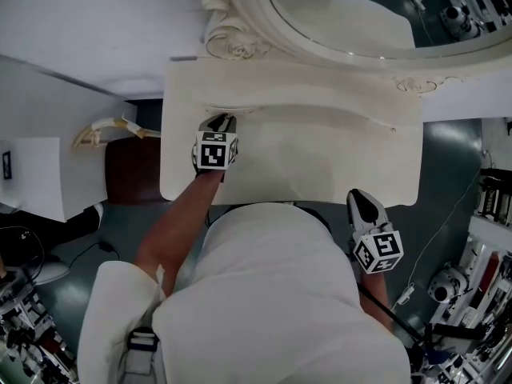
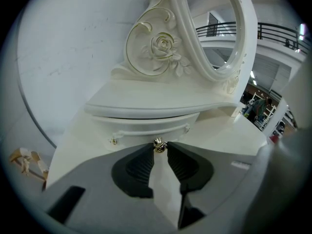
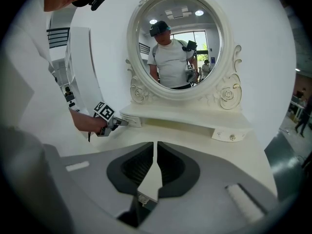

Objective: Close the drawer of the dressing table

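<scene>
The fingers point(image 2: 140, 165) of the left gripper point(image 2: 159, 149) are pinched shut on the small brass knob point(image 2: 159, 144) of the drawer point(image 2: 146, 128). The drawer sits under the shelf point(image 2: 156, 104) below the mirror point(image 2: 214, 38), toward its left, and looks slightly open. Only the tips hold that round knob, so an off-line push could slip them off or skew and jam the drawer. Its inside is hidden. The right gripper point(image 3: 155, 156), fingers together on nothing, hangs at the worktop's point(image 1: 320, 166) front edge, right of the mirror.
</scene>
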### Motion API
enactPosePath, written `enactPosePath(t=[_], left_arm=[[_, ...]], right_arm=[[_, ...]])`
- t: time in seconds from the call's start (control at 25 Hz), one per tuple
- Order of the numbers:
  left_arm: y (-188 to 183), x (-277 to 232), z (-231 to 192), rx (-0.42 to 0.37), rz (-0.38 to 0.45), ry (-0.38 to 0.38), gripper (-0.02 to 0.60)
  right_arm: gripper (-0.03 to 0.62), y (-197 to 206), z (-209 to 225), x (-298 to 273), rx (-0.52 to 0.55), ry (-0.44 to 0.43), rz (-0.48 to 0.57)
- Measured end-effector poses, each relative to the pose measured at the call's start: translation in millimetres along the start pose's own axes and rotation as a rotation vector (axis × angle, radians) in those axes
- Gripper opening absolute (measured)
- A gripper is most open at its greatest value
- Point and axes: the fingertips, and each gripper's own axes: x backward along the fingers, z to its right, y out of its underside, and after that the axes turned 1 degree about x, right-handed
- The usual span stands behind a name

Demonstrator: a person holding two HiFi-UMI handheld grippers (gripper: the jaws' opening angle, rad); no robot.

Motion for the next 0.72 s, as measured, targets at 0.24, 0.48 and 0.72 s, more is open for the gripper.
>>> enactPosePath(t=[0.24,0.48,0.72], left_arm=[[-8,-6,-3,-0.013,0.008,0.008,0.092],[-14,-10,-6,-0.024,0.014,0.009,0.092],[-17,-13,-7,-0.026,0.013,0.012,0.092]], right_arm=[[0.021,0,-3,-1,-0.007,0.014,-0.011],[0.021,0,-6,-2,-0.011,0.024,-0.017],[0.021,3,-7,2,-0.02,0.036,-0.023]])
